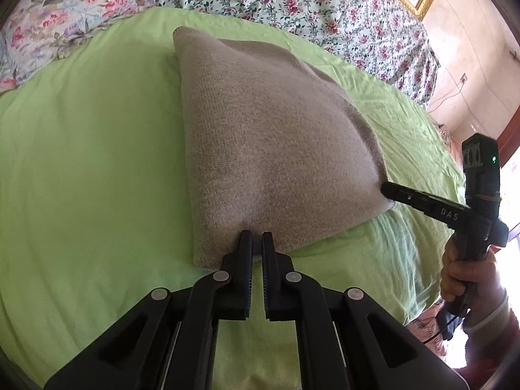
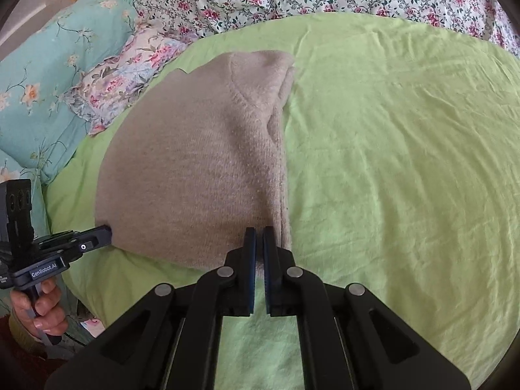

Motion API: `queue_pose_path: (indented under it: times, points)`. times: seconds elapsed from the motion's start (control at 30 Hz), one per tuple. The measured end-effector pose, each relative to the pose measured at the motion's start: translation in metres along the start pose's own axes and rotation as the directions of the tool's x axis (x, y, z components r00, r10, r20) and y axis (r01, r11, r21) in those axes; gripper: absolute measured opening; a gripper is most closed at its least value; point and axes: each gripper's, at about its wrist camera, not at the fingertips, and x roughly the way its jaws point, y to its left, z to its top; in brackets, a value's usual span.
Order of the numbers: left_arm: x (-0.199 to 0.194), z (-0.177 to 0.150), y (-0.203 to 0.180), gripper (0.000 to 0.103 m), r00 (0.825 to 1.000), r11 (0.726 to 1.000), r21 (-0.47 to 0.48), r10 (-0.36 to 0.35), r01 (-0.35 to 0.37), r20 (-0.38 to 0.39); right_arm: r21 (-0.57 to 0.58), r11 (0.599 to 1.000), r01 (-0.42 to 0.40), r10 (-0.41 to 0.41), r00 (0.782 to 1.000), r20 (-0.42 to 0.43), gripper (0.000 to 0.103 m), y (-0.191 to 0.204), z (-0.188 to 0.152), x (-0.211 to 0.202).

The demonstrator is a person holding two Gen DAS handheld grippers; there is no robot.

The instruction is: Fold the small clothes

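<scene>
Green sheet (image 2: 390,130) over floral bedding carries the beige knit sweater (image 1: 266,136), long axis running away from both tools; left gripper (image 1: 256,243) pinches its near left hem corner, right gripper (image 2: 259,240) pinches the right, equally near.

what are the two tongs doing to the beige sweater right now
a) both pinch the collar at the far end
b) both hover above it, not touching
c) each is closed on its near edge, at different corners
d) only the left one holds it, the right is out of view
c: the left tongs and the right tongs are each closed on the near hem of the beige sweater, at opposite corners, over the green sheet.
</scene>
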Motion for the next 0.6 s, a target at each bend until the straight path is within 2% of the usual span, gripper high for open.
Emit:
queue_pose_path:
  times: [0.1, 0.2, 0.33, 0.43, 0.5, 0.53, 0.6]
  points:
    - [-0.003, 0.000, 0.002, 0.007, 1.000, 1.000, -0.002, -0.015, 0.015, -0.011, 0.015, 1.000, -0.003, 0.003, 1.000, 0.004, 0.005, 0.005, 0.004, -0.009]
    - [-0.001, -0.001, 0.007, 0.008, 0.999, 1.000, -0.005, -0.028, 0.028, -0.027, 0.012, 1.000, -0.014, 0.013, 0.999, 0.042, 0.005, 0.011, 0.014, -0.020]
    - [0.001, -0.004, 0.007, 0.008, 0.999, 0.999, -0.023, -0.037, 0.036, -0.040, 0.002, 0.999, -0.035, 0.035, 0.994, 0.100, 0.006, 0.017, 0.047, -0.023]
    - [-0.011, 0.004, 0.002, 0.009, 0.999, 0.999, -0.019, -0.043, 0.043, -0.017, 0.037, 0.998, -0.045, 0.039, 0.990, 0.135, 0.006, 0.010, 0.078, -0.013]
    - [-0.024, 0.016, 0.001, 0.017, 0.999, 0.999, -0.011, -0.032, 0.033, 0.023, 0.085, 0.995, -0.054, 0.043, 0.991, 0.129, 0.006, 0.000, 0.097, -0.001]
    - [-0.029, 0.022, 0.002, 0.024, 0.999, 1.000, -0.011, -0.024, 0.025, 0.041, 0.099, 0.994, -0.052, 0.039, 0.991, 0.128, 0.006, -0.003, 0.106, 0.005]
    - [-0.036, 0.038, 0.006, 0.028, 0.997, 1.000, -0.020, -0.013, 0.015, 0.081, 0.101, 0.993, -0.058, 0.045, 0.990, 0.131, 0.006, -0.004, 0.122, 0.015]
